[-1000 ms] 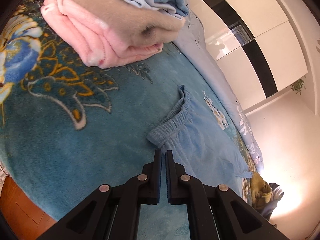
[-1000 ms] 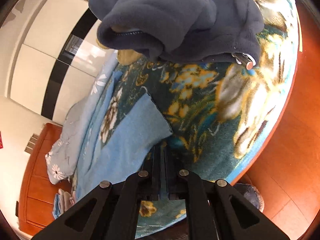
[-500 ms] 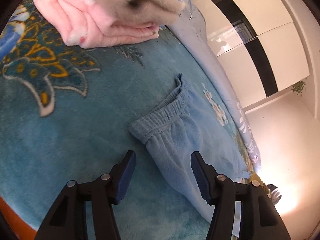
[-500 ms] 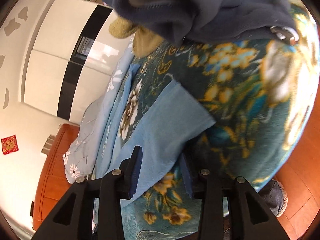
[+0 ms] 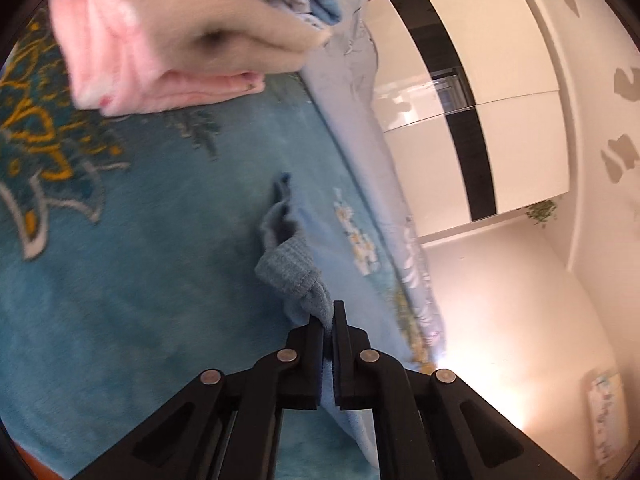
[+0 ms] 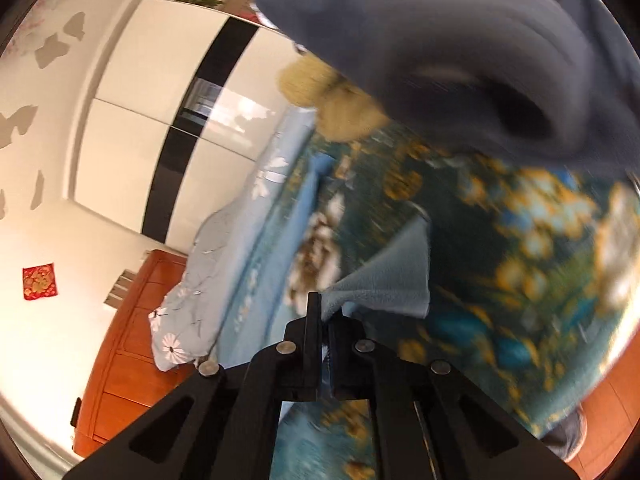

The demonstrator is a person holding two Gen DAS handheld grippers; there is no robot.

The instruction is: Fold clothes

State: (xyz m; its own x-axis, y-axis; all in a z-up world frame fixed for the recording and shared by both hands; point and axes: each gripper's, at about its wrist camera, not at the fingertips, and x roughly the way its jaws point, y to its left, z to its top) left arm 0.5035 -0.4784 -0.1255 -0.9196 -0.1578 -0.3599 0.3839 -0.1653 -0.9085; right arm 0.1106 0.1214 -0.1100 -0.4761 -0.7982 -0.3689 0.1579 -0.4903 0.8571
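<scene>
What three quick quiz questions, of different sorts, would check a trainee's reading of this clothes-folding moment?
1. True or false: the left gripper is shut on the ribbed waistband of the light blue trousers.
2. What does the right gripper hold? A) the dark blue jacket B) a corner of the light blue trousers C) nothing
3. Fill in: the folded stack on the blanket has a ____ garment at the bottom.

Key: 1 true; 2 B; 3 pink.

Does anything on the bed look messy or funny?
Yes. The dark blue fleece jacket lies in a crumpled heap on the blanket, unfolded, unlike the neat folded stack. The light blue pants are just being lifted.
</scene>
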